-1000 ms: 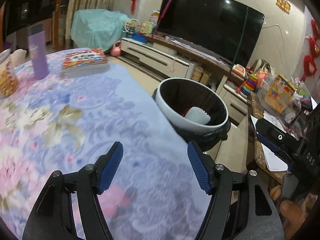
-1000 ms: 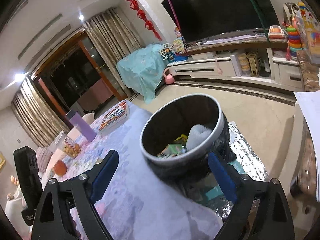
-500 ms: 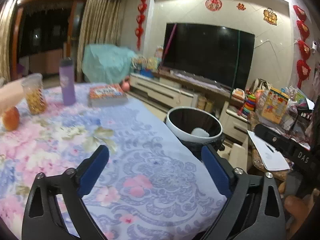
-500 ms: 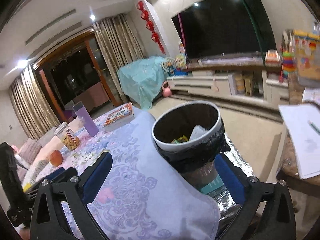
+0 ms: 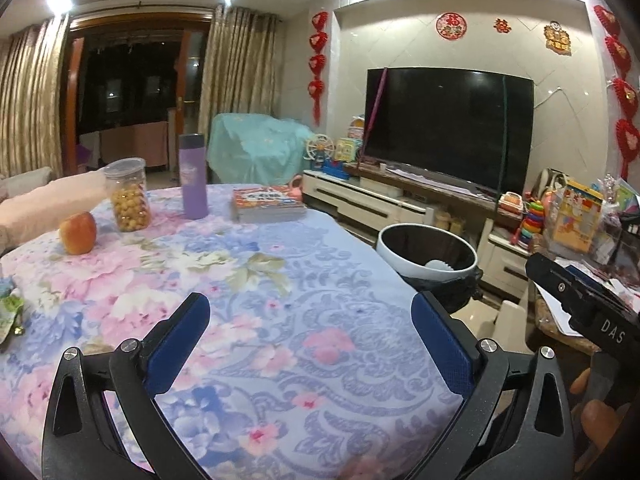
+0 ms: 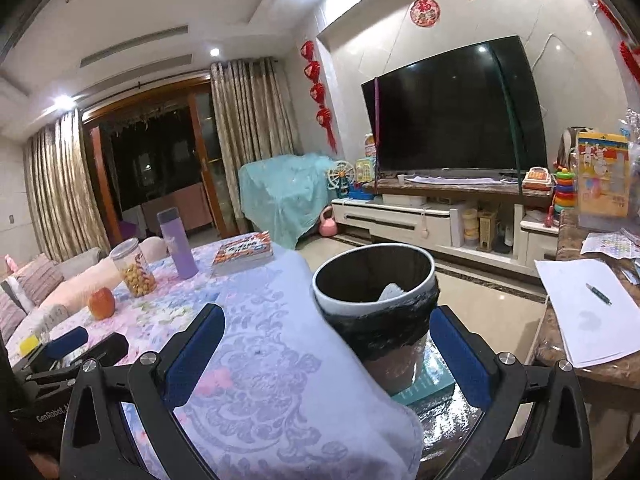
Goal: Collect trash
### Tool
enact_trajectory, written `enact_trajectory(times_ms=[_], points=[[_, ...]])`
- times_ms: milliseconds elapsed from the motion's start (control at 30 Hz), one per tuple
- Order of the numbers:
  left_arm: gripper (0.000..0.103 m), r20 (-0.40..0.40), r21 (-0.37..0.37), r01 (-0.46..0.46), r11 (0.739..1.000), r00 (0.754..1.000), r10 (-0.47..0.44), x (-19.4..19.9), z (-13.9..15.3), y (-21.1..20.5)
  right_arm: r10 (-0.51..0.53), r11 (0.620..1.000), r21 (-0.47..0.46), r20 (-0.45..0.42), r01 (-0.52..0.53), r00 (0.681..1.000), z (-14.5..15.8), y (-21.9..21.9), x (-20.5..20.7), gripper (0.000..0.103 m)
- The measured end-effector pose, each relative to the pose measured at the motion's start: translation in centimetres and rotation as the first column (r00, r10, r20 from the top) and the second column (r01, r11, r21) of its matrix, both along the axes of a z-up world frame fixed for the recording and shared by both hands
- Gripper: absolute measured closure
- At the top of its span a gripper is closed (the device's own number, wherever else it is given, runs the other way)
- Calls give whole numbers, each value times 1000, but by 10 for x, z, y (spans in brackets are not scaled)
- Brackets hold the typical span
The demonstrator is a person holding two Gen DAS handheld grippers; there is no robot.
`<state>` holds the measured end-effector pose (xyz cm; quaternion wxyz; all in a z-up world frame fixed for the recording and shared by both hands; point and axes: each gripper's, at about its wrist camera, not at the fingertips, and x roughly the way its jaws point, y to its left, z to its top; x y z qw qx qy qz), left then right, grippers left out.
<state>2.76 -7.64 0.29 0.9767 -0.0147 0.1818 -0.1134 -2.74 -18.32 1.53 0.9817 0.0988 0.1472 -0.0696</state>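
The trash bin (image 6: 374, 280) stands on the floor just beside the corner of the table, and everything else is easiest placed from it. The right gripper (image 6: 326, 350) hangs in front of the bin with its jaws spread wide and nothing between the blue pads; seen along its fingers, the bin sits just beyond the tips, nearer the right-hand finger, not touched. The left gripper (image 5: 310, 344) is over the flowered tablecloth (image 5: 224, 280) on the table side of the bin. Its jaws have just been opening and now stand fully apart, with nothing between them. From there the bin (image 5: 428, 258) lies ahead and to the right, past the table's edge, apart from the fingers.

One bin, lined with a black bag folded over its rim. Inside it, one white ribbed piece (image 6: 390, 293) shows against the far wall; what else lies in there cannot be made out.

On the table, away from the bin toward the curtains: one stack of books (image 5: 268, 204) nearest the bin, then one purple bottle (image 5: 193, 176), one clear jar (image 5: 127, 196) of yellow balls, and one apple (image 5: 78, 233) farthest off. At the table's far left edge lie a few small crumpled wrappers (image 5: 10, 308), cut off by the frame, so their count is uncertain.
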Motion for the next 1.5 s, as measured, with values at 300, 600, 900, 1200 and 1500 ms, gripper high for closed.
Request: enact_trajectory(times_ms=[300,600,900,1200,1500], points=[[0,49,14,-54,998,997,53,-19,7,11,19,999,-28,14,-19,1000,2,14,-13,0],[0,87,28,-75,997,994,72,-28,9,12,10,999,-47,24,-9,1000,3,17,-19,0],[0,95,30,-88,996,992,85,-28,8,11,2,999,-46,18,-1,1000,2,15,-18,0],[0,104,36,-95,995,990,91,-30,7,10,1,999,-41,19,-1,1000,2,14,-19,0],[0,103,40,-99,994,990,95,-30,6,10,1,999,-39,17,0,1000,2,14,-20,0]])
